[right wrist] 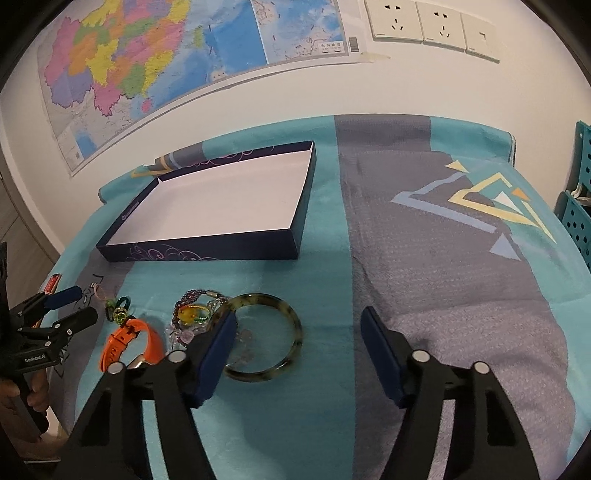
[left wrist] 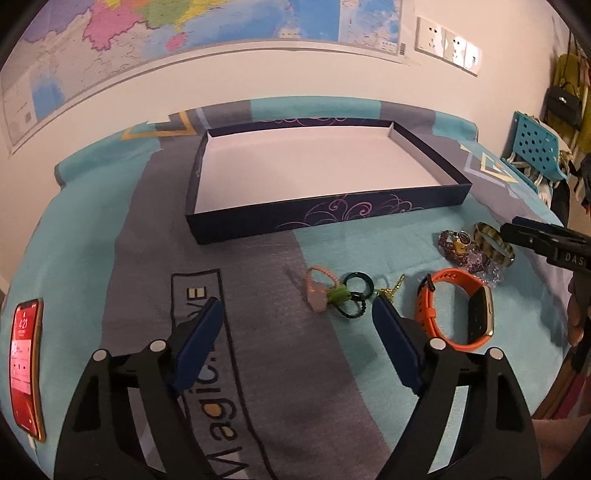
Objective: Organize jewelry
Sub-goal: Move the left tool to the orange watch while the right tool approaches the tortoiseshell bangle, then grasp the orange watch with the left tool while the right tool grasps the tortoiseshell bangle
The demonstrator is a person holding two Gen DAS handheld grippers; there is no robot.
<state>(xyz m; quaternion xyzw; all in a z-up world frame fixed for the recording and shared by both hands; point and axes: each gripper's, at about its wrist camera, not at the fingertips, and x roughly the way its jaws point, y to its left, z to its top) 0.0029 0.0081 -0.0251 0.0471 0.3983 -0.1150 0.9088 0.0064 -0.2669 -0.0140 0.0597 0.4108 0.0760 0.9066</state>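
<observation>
Home room, likely bedroom | patterned teal-grey blanket [right wrist: 424,258] over flat surface | wall map [right wrist: 155,62] | wall sockets [right wrist: 424,22] | bags hung in corner [left wrist: 565,99] | teal perforated crate [left wrist: 535,147]

A teal-grey blanket [right wrist: 424,280] carries a box [right wrist: 295,236], bangle [right wrist: 295,325], watch [left wrist: 443,295] and phone [left wrist: 26,362].

One shallow dark-blue box [left wrist: 332,218] sits on one teal-and-grey cloth [left wrist: 92,229]. In front of it lie one orange watch [left wrist: 456,310], one mottled bangle [right wrist: 264,341], one beaded bracelet [right wrist: 194,317] (possibly two tangled together; the heap is blurred), one pink ring [left wrist: 319,286] and what looks like two dark-green rings [left wrist: 354,291]. One phone [left wrist: 26,365] lies to the left.
</observation>
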